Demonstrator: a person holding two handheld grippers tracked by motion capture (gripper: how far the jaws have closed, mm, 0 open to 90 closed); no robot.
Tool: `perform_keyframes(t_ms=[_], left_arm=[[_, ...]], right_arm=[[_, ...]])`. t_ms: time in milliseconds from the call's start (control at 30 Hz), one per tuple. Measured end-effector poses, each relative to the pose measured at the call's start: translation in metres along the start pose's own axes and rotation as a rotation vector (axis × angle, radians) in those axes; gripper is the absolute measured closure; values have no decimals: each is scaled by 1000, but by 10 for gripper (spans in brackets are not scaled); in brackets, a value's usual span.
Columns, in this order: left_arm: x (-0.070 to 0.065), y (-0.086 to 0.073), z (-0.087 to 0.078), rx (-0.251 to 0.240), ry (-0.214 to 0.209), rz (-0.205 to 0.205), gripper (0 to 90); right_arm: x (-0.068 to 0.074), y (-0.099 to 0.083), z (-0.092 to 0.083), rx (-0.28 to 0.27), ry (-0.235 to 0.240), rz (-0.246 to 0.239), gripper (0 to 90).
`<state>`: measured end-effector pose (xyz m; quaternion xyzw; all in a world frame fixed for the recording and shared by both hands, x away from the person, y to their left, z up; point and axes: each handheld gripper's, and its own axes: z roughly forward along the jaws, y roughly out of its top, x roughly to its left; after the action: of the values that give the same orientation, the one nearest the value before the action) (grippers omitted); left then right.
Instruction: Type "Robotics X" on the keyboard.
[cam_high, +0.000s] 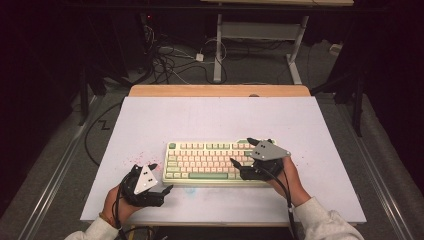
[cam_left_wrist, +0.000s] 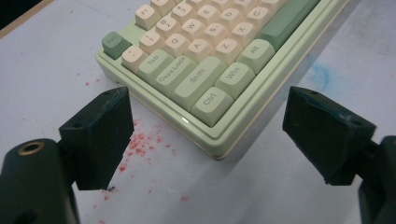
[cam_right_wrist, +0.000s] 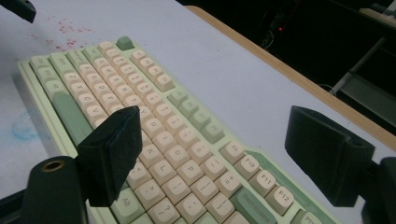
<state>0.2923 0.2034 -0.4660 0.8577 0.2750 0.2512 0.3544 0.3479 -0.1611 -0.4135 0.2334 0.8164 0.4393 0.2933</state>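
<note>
Near the table's (cam_high: 150, 115) front edge lies our keyboard (cam_high: 210, 162), long axis running left to right. Our right gripper (cam_high: 242, 152) hovers over its right end, jaws spread, holding nothing; our left gripper (cam_high: 161, 177) waits, jaws apart, beside its left corner.

1. Keyboard (cam_high: 210, 162): one, pale green case with cream and green keys.
2. Table (cam_high: 220, 120): one, white top with a wooden far edge.
3. Handheld grippers: two, the left gripper (cam_high: 161, 179) and the right gripper (cam_high: 243, 151).
4. Grey three-cornered plates: two, one on each gripper.
5. Patches of red specks (cam_left_wrist: 140, 144): one.
</note>
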Motion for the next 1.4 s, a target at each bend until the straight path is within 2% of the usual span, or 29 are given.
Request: perform_keyframes(t_ms=[133,200,300,367,433,733,767,967,1067,1233,1400], left_arm=[[-2,4,-3,-35,-8,-8,163],[-3,5,-5,-51,9,-6,201],[-3,7,-6,-62,4,-12,259],[-2,8,-6,-72,-14,-21,341],[-2,11,-7,-80,-15,-19,364],[-1,33,1,-111,-62,20,603],[-1,35,4,-106,-87,19,649],[-4,52,20,-51,-152,48,851],[-6,62,28,-45,-172,51,873],[-15,79,45,-11,-198,98,874],[-19,91,61,13,-222,121,874]], right_arm=[[0,-3,-11,-12,-4,-4,184],[0,-6,-17,-13,-11,-8,184],[0,-12,-27,-16,-21,-11,187],[0,-16,-32,-22,-28,-16,187],[0,-21,-37,-26,-42,-18,191],[0,-42,-59,-28,-67,-11,186],[0,-44,-61,-24,-68,-6,187],[1,-54,-73,-9,-79,-8,188],[1,-58,-77,1,-83,-9,188],[2,-65,-82,12,-73,2,188],[4,-68,-83,17,-68,-4,188]])
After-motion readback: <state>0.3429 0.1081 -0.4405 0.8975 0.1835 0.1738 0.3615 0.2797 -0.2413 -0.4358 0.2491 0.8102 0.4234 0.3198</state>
